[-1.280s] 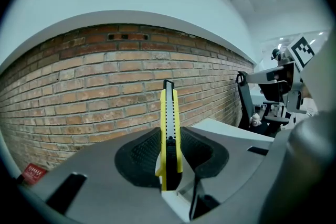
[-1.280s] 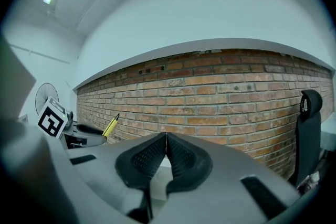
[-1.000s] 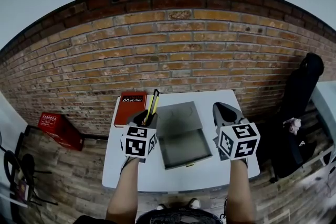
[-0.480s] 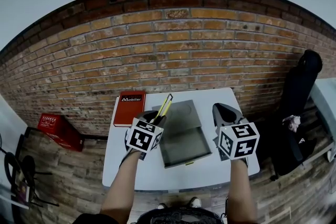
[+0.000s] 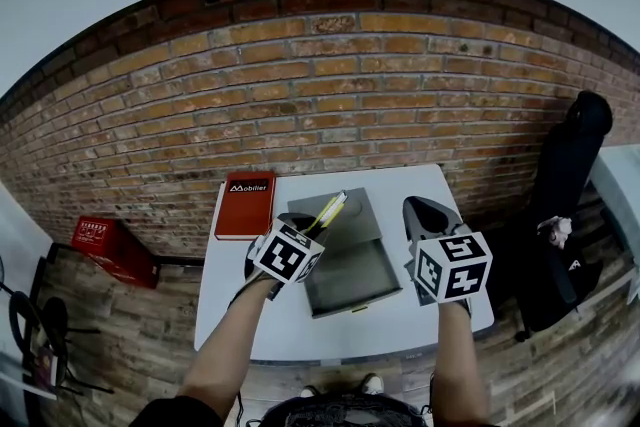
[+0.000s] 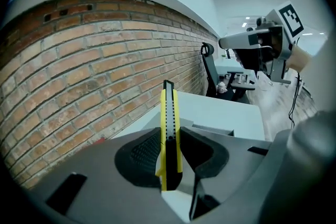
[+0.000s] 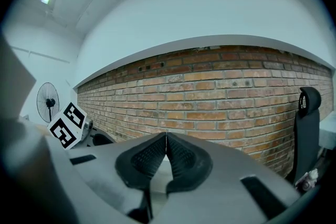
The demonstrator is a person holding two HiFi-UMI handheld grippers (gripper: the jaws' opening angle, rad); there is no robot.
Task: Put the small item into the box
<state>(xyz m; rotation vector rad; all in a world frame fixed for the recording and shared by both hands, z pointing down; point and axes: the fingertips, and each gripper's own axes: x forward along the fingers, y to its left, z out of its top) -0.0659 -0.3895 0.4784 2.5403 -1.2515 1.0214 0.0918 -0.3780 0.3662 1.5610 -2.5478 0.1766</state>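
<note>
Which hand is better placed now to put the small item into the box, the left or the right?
Left. The left tool is shut on the yellow cutter, which in the head view leans over the open box. The right tool is shut and empty, beside the box.

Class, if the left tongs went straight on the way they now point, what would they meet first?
The left tongs, gripping a yellow-and-black utility knife, aim down at the open grey box; the knife tip would likely strike its lid first, though depth is unclear.
</note>
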